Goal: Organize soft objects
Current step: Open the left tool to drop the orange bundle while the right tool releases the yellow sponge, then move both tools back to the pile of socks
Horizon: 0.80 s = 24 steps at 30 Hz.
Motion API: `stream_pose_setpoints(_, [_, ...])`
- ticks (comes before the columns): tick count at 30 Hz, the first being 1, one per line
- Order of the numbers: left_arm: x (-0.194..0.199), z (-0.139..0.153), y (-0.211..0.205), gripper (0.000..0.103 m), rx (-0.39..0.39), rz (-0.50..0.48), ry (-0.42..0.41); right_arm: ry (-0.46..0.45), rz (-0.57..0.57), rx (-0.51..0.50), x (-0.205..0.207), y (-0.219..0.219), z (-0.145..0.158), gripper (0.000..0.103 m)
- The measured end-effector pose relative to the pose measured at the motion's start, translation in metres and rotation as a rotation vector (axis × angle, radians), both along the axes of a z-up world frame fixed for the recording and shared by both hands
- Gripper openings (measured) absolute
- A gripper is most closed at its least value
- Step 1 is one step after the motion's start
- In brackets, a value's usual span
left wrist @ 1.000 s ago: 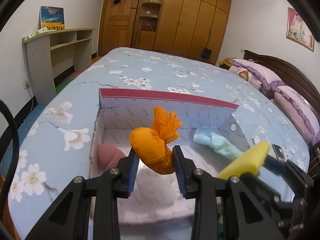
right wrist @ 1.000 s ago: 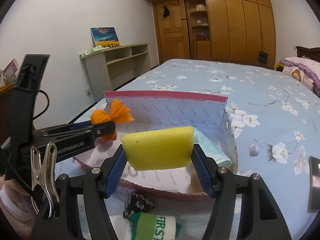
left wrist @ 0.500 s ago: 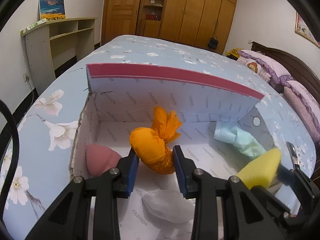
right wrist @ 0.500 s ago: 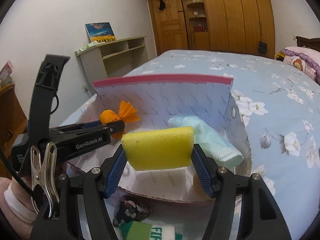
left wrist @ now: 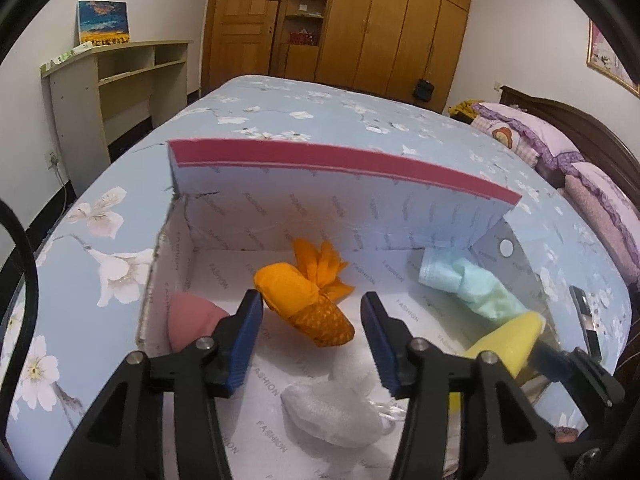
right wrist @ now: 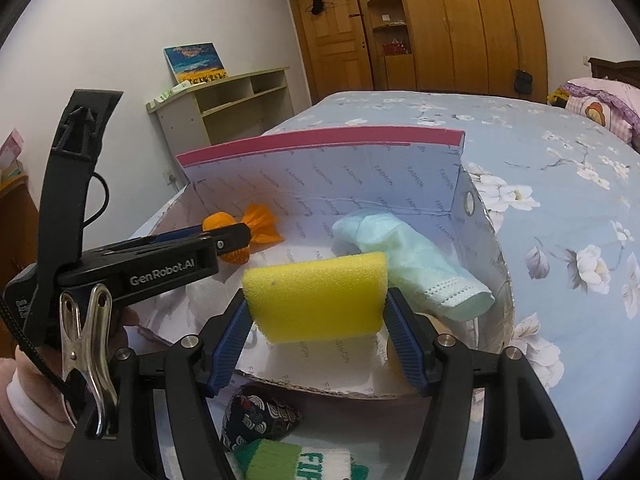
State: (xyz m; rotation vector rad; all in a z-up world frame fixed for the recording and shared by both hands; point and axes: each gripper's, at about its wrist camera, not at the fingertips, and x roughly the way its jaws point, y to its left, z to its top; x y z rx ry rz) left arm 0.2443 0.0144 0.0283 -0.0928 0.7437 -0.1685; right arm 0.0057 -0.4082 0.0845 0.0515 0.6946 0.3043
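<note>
A white cardboard box [left wrist: 340, 160] with a red-edged lid stands open on the bed. My left gripper [left wrist: 312, 336] is open inside it, jaws spread on either side of an orange cloth bundle [left wrist: 308, 300] that lies on the box floor. The bundle also shows in the right wrist view [right wrist: 240, 232]. My right gripper [right wrist: 316, 320] is shut on a yellow sponge [right wrist: 316, 296] and holds it above the box's near edge. The sponge also shows in the left wrist view [left wrist: 508, 340].
In the box lie a pink sponge [left wrist: 192, 320], a white mesh puff [left wrist: 332, 412] and a pale green cloth [left wrist: 468, 284]. Outside the near edge lie a dark patterned pouch [right wrist: 260, 420] and a green-white sock [right wrist: 300, 460]. Pillows [left wrist: 560, 148] are at the right.
My left gripper has moved down into the box and opened, and the orange bundle now lies on the box floor. My right gripper has moved closer over the box with the sponge.
</note>
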Motion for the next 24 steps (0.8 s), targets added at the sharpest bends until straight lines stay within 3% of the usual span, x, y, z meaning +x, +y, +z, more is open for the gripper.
stream_pose_setpoints(9, [-0.011, 0.009, 0.007, 0.055, 0.0, 0.029, -0.018, -0.014, -0.005, 0.033, 0.0, -0.005, 0.002, 0.077])
stream_pose_setpoints(24, [-0.04, 0.022, 0.015, 0.055, -0.004, 0.04, -0.026, -0.052, -0.026, 0.048, -0.013, -0.011, 0.021, 0.077])
